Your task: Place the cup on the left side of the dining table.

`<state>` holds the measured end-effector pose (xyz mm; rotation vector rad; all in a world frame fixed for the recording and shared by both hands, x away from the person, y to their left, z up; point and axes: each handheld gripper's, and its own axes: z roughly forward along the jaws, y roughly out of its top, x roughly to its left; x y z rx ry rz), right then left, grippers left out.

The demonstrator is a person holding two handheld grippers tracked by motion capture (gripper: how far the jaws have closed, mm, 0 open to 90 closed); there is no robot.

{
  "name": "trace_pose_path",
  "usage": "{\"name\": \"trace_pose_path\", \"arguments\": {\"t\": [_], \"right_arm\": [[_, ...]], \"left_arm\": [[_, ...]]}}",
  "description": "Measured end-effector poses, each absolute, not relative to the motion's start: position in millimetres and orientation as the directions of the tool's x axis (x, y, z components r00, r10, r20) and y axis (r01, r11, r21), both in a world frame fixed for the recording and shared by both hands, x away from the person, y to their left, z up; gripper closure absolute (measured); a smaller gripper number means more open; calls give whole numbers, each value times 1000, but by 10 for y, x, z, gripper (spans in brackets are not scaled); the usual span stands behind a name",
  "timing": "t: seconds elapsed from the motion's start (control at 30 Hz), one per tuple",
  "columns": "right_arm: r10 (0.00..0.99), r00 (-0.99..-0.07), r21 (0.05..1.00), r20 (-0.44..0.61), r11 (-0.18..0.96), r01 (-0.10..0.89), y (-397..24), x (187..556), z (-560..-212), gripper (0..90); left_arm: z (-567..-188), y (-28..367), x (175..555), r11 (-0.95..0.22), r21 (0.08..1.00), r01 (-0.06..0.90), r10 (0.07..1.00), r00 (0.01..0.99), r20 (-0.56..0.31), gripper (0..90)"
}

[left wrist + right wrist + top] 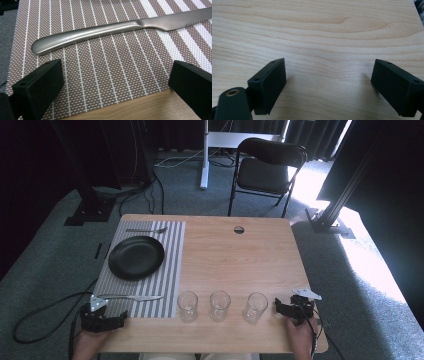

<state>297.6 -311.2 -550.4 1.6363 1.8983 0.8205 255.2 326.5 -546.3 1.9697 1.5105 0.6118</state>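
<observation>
Down at the near left corner, the left gripper [116, 319] sits low over the striped mat [170, 255], its jaws spread wide with nothing between them. Just beyond lies the knife [120, 30], dull brushed steel, lengthwise along the table's near edge: rounded handle toward the left, blade running right, probably serrated, though the edge is hard to make out. A black plate [136, 257] rests farther up the mat, with a fork [146, 230] past it. Three empty glasses [220, 306] stand in a row on the bare table [240, 260]. The right gripper [278, 306], jaws also parted and empty, hovers beside the rightmost glass.
</observation>
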Motion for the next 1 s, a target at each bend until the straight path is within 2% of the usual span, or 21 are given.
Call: {"name": "trace_pose_path", "arguments": {"t": [0.63,1.0], "right_arm": [[988,-153,720,14,96,687,-3112,2976,-5504,122],[988,-153,720,14,96,687,-3112,2976,-5504,121]], "left_arm": [[-5416,3374,2508,-164,710,685,966,257,-24,23],[-5397,3407,2425,-211,727,653,942,335,-28,24]]}}
